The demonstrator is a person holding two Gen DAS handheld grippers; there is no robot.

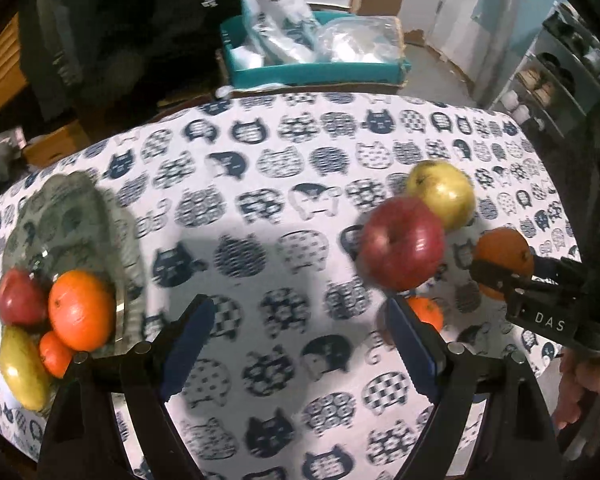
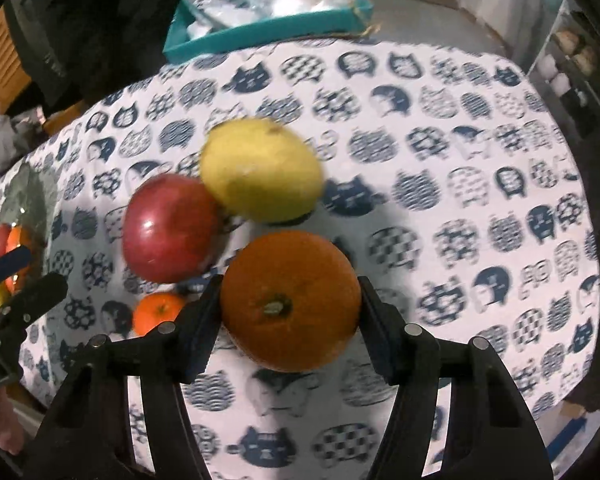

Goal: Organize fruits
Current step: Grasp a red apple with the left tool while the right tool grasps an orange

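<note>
While your right gripper (image 2: 290, 316) is clamping the big orange (image 2: 290, 300) between its two pads, the right wrist view is showing that grip from directly above, with the stem scar facing up; the left wrist view is catching the same orange (image 1: 504, 258) only from the side, partly hidden by the jaws. Your left gripper (image 1: 300, 344) is hanging over bare cat-print tablecloth (image 1: 284, 184) with its jaws standing wide and nothing between them.

Just beyond the held orange, three fruits are lying loose on the cloth: one small tangerine (image 2: 158, 312), one red apple (image 2: 170, 228) and, farthest, one yellow-green apple (image 2: 262, 170), the two apples touching.

Only the left wrist view is giving you a clear look into the glass bowl (image 1: 80, 208) at the table's left side. It is holding four fruits: one yellow pear (image 1: 22, 368) nearest, one small tangerine (image 1: 54, 354), one orange (image 1: 80, 310) and one red apple (image 1: 20, 298).

Past the table's far edge, a teal tray (image 1: 316, 68) is holding plastic bags.
</note>
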